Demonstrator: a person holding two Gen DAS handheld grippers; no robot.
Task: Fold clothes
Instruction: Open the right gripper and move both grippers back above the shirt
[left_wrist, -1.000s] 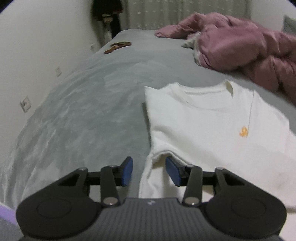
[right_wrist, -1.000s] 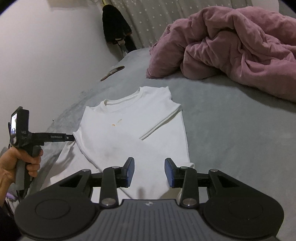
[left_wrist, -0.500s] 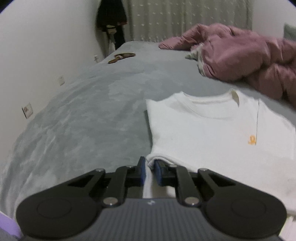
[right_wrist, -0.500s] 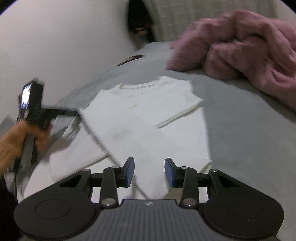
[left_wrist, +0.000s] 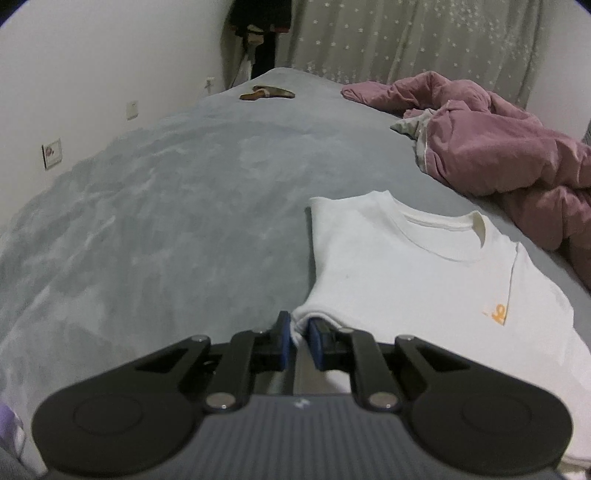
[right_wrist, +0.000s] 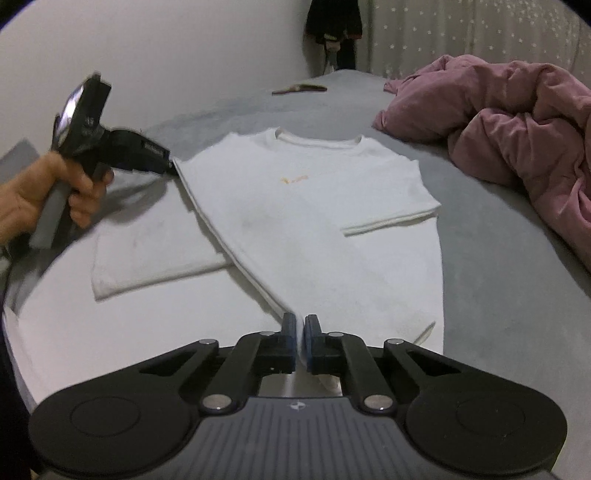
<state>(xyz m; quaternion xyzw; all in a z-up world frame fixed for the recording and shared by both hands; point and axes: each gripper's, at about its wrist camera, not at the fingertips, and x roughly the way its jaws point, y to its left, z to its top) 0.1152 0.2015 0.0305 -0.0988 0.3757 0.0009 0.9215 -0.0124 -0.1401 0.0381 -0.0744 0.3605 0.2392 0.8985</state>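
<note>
1. Now that both pairs of jaws have come together, each hand-held gripper pinches the white T-shirt (right_wrist: 317, 221): the left hand-held gripper (left_wrist: 297, 341) has closed on the folded edge at the shirt's left shoulder, while the right hand-held gripper (right_wrist: 300, 338) has only just finished closing on the near hem corner of the same folded side.
2. A second ago both sets of jaws stood spread with the cloth between or just ahead of them; here the blue pads press on fabric in both wrist views.
3. The T-shirt lies flat, front up, on the grey bed (left_wrist: 166, 221). Its right sleeve is already folded in across the chest, and its left side is lifted along a straight crease running from one gripper to the other, with a sleeve lying flat beneath it at the left.
4. Judging by this, the left-side lengthwise fold is in hand: with both ends of the edge secured, that side looks ready to be carried rightward over the body.
5. A crumpled pink duvet (right_wrist: 517, 129) lies far right on the bed, well apart from the shirt.
6. Writing: a small orange emblem (left_wrist: 498, 309) sits on the chest, too small to read. The left gripper's side, seen from the right wrist, carries pale lettering blurred beyond reading.
</note>
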